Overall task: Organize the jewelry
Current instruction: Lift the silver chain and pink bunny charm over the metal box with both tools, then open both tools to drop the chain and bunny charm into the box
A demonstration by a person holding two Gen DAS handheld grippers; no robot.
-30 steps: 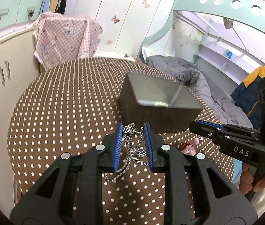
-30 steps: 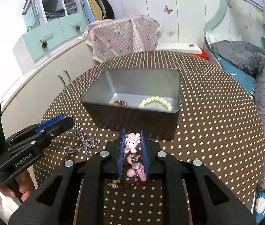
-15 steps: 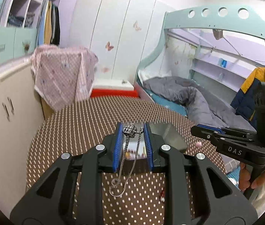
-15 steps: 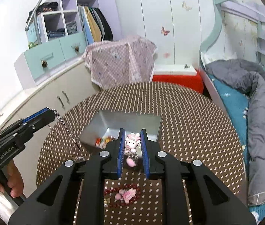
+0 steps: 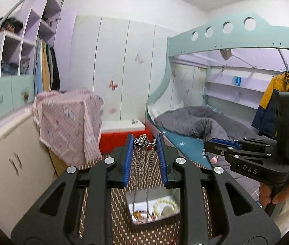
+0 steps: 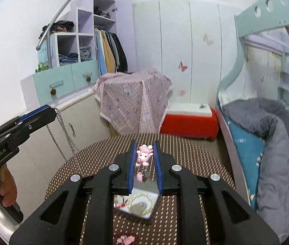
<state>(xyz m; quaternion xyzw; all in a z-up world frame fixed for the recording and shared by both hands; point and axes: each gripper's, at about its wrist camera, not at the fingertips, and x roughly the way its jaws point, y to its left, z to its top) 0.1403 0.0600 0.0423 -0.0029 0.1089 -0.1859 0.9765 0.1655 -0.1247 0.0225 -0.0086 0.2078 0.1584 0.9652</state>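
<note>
Left wrist: the left gripper [image 5: 145, 143] is pinching a chain [image 5: 142, 169] by its heart pendant so it is dangling free above the tray [image 5: 154, 222].

Right wrist: the right gripper [image 6: 144, 153] is clamping a pink charm [image 6: 143, 156], hanging over the tray below.

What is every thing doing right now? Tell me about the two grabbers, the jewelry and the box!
Left gripper: shut on the silver chain necklace.
Silver chain necklace with heart pendant: gripped at its pendant, chain dangling over the tray.
Right gripper: shut on the pink pig charm.
Pink pig charm: pinched, lifted above the table.
Grey metal tray: open-topped, on the dotted table, holding a pale bead bracelet.
</note>
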